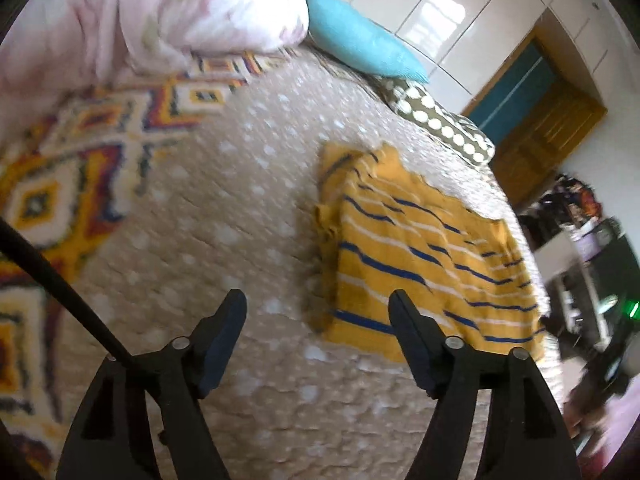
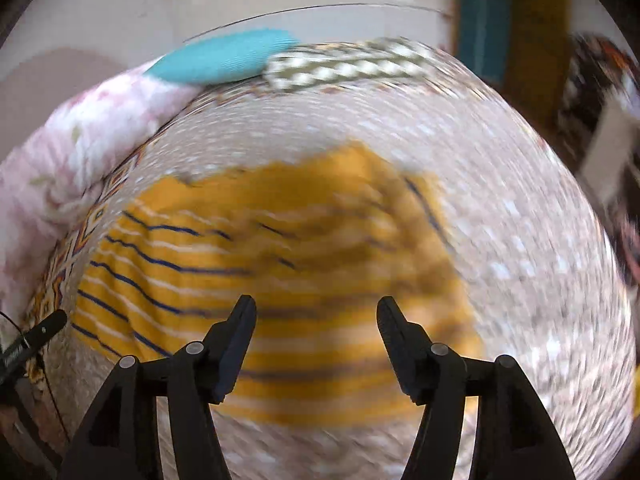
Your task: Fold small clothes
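A mustard-yellow garment [image 1: 416,248] with blue and white stripes lies folded flat on the beige dotted bedspread [image 1: 224,216]. My left gripper [image 1: 318,300] stands open above the bedspread, just to the left of the garment's near edge, with nothing between its fingers. In the right wrist view the same yellow striped garment [image 2: 280,280] fills the middle of a heavily blurred picture. My right gripper [image 2: 316,306] hovers open over the garment's near part, jaws apart and empty.
A pink floral quilt [image 1: 168,12] is heaped at the back left, with a turquoise pillow [image 1: 364,48] and a dotted olive pillow [image 1: 436,120] beside it. A bright patterned blanket [image 1: 72,168] covers the left. The bed's edge, a wooden door [image 1: 548,128] and furniture lie to the right.
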